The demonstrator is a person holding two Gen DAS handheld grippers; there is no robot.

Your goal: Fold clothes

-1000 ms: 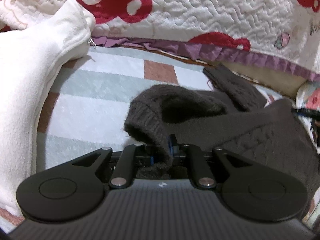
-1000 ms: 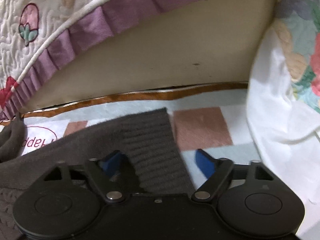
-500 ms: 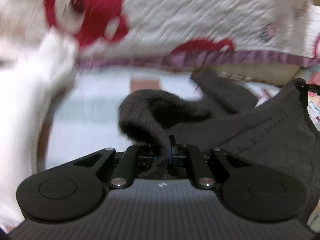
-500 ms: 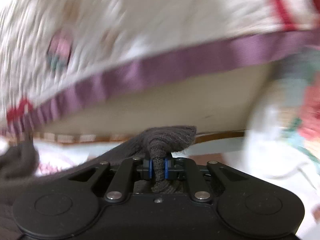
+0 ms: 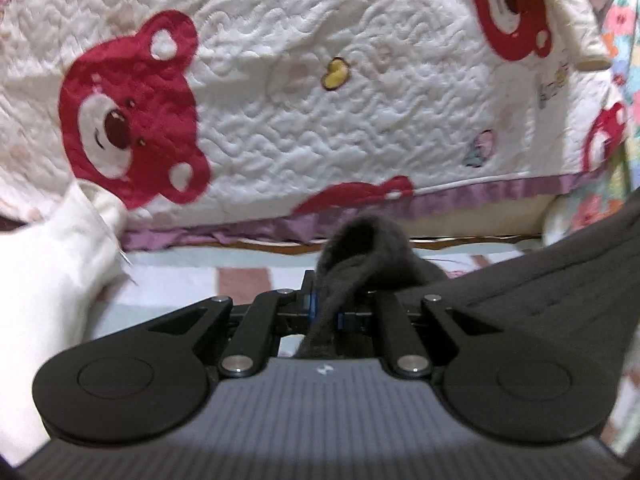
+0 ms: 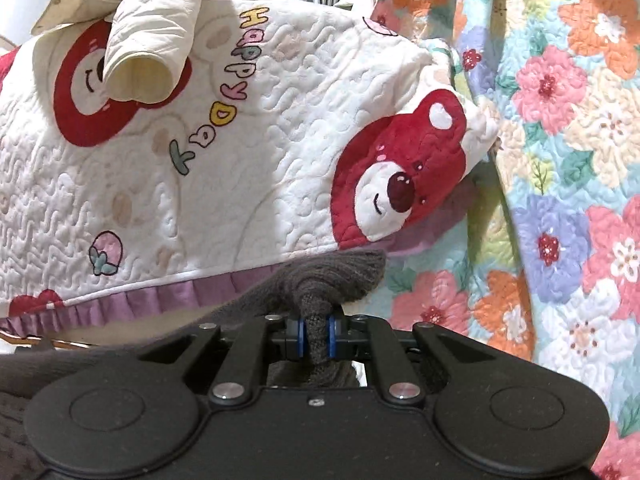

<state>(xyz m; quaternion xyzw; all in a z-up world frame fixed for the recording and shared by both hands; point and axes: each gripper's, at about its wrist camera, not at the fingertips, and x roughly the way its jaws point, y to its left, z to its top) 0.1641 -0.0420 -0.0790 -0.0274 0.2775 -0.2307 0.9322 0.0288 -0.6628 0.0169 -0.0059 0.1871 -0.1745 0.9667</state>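
A dark brown knit sweater (image 5: 560, 280) hangs stretched between both grippers, lifted off the checked blanket (image 5: 240, 276). My left gripper (image 5: 325, 312) is shut on a bunched edge of the sweater, which humps up above the fingers. My right gripper (image 6: 316, 338) is shut on another bunched edge of the same sweater (image 6: 336, 276); the knit trails off to the lower left of the right wrist view. The rest of the sweater is hidden below the grippers.
A white quilt with red bears and a purple frill (image 5: 320, 100) hangs close ahead, also in the right wrist view (image 6: 200, 160). A white fleece garment (image 5: 44, 280) lies at the left. A floral quilt (image 6: 560, 200) fills the right. A cream jacket sleeve (image 6: 152, 44) drapes over the quilt.
My right gripper closed on the sweater's edge. Both grippers rose with the sweater, so the views now tilt up toward the quilts.
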